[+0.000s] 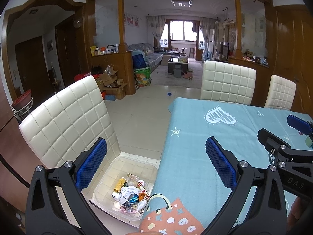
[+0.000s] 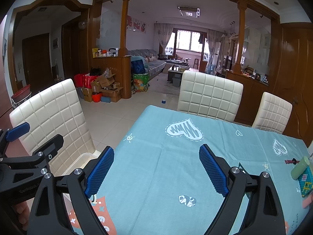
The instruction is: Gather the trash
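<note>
The left gripper [image 1: 156,168] has its jaws wide apart and nothing is between them. It hangs above the edge of the table, over the gap to the white quilted chair [image 1: 66,121]. On the seat of this chair stands a clear plastic bin [image 1: 109,178]. Inside the bin lies the trash [image 1: 131,193]: crumpled wrappers, a yellow packet and white paper, in one heap near the table side.

The right gripper [image 2: 156,170] also has its jaws wide apart and holds nothing. It hovers above the blue tablecloth [image 2: 166,168]. At the right edge of the cloth lie a green tube [image 2: 300,167] and a beaded mat [image 2: 306,182], touching each other.
</note>
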The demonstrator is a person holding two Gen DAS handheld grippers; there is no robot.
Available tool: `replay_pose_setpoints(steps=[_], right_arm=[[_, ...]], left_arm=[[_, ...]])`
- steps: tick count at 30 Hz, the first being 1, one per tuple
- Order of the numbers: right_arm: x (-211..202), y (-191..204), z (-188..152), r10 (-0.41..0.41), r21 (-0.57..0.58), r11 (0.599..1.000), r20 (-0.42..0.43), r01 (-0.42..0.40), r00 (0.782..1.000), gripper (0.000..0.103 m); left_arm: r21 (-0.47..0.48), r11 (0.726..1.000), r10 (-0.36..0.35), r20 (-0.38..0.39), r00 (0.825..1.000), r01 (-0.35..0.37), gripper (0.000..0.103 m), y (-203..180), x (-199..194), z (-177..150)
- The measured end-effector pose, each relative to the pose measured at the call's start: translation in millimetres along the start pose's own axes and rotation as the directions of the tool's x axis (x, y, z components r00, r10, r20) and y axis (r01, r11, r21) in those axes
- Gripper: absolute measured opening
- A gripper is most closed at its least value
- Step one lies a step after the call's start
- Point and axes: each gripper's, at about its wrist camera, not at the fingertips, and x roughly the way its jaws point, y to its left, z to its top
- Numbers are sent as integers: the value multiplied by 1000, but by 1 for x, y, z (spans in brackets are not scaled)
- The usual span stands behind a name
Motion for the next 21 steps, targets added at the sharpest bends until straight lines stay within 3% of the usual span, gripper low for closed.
replay_pose_setpoints(steps=[21], right_arm=[[4, -3, -1, 1, 2, 1000, -3, -1, 1000, 86]], left_arm=[[-3, 1000, -5, -8, 1000, 5, 99, 0, 4, -3]])
